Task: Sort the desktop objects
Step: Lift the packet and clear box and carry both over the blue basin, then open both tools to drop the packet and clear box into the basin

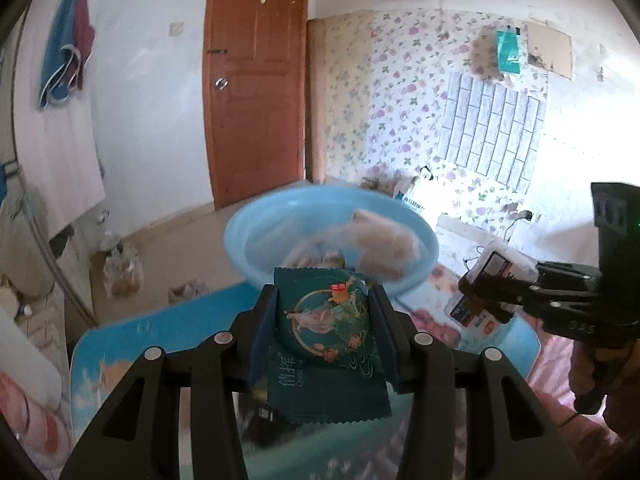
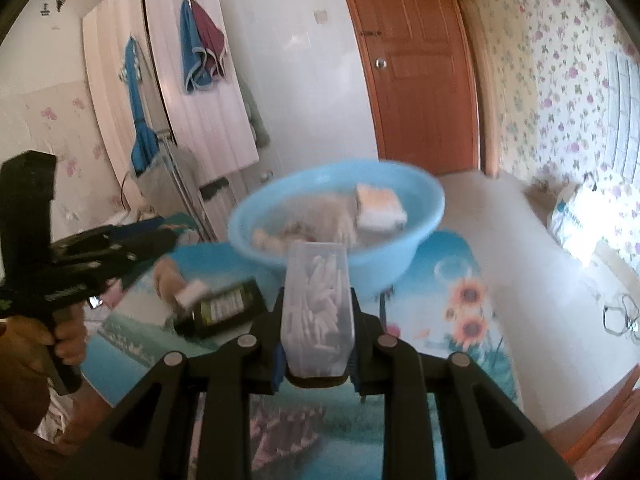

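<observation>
In the left wrist view my left gripper (image 1: 322, 300) is shut on a dark green snack packet (image 1: 328, 344) and holds it up before a light blue basin (image 1: 256, 220). At the right of that view my right gripper (image 1: 480, 300) carries a small clear box (image 1: 496, 264). In the right wrist view the right gripper (image 2: 317, 294) is shut on that clear box of white sticks (image 2: 316, 264), just short of the basin (image 2: 424, 196). Several blurred items lie in the basin, among them a pale block (image 2: 380, 208). The left gripper (image 2: 160, 236) is at the left, held by a hand (image 2: 68, 344).
A dark bottle with a white cap (image 2: 228, 308) lies on the picture-printed table (image 2: 460, 280) near the basin. Beyond the table are bare floor, a brown door (image 2: 412, 64), a white bag (image 2: 568, 212) and cables (image 2: 620, 316).
</observation>
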The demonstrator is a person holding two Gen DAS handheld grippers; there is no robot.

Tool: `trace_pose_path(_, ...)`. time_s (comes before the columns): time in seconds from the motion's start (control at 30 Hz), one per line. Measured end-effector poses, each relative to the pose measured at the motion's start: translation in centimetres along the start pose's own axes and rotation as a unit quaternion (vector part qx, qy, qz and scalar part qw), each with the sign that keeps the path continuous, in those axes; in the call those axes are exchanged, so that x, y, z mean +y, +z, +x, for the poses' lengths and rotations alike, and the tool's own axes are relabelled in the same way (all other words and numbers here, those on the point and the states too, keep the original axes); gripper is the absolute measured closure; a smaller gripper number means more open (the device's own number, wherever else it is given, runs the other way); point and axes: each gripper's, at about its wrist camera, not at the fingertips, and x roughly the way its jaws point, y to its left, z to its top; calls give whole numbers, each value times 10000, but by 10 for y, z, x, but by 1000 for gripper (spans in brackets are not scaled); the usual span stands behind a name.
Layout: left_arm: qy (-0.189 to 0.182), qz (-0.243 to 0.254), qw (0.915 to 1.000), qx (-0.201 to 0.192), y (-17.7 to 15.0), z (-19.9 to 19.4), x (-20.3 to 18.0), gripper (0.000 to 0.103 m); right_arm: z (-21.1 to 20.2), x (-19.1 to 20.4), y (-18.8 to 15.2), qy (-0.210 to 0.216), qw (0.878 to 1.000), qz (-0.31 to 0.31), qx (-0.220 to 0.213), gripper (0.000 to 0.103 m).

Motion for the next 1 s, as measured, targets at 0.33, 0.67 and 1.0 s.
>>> trace_pose_path(0.33, -180, 274, 9994, 72, 40, 66, -6, 57, 22, -10, 48, -13, 9990, -150, -415, 80)
trace_pose_path(0.67, -152, 193, 9991, 342, 40, 105, 4, 32, 71, -20, 59, 51, 9995, -219, -207, 80)
trace_pose_path(1.0, 113, -14, 9993, 344, 26, 86, 25, 32, 119, -7, 49, 210, 9987, -314, 333, 74)
